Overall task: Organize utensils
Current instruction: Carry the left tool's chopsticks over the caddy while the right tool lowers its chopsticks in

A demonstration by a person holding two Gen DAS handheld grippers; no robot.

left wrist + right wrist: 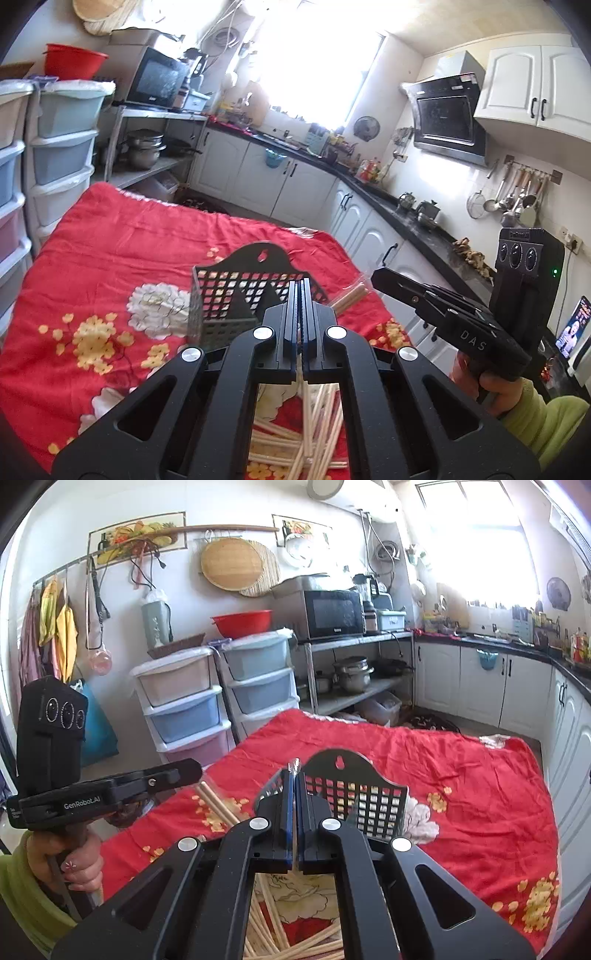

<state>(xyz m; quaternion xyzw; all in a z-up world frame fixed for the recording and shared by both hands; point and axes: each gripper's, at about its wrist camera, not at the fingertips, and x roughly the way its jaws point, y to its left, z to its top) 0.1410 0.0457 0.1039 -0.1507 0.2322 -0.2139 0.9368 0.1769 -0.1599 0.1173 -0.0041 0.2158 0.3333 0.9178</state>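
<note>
A black perforated utensil holder (pixel 236 295) stands on the red flowered cloth just ahead of both grippers; it also shows in the right wrist view (pixel 365 797). A pile of pale wooden chopsticks (pixel 314 424) lies on the cloth below the grippers, and shows in the right wrist view (pixel 295 934) too. My left gripper (pixel 302 291) is shut with nothing seen between its fingers. My right gripper (pixel 294 779) is shut on a thin clear plastic chopstick wrapper (pixel 295 765) that sticks up past the tips. Two thicker wooden sticks in a clear wrapper (pixel 349 299) lie to the right of the holder.
The table with the red cloth (pixel 129 236) fills the foreground. Plastic drawer towers (pixel 62 147) stand at its left. White cabinets and a black counter (pixel 406 214) run along the right. A metal shelf with pots and a microwave (pixel 336 613) stands behind.
</note>
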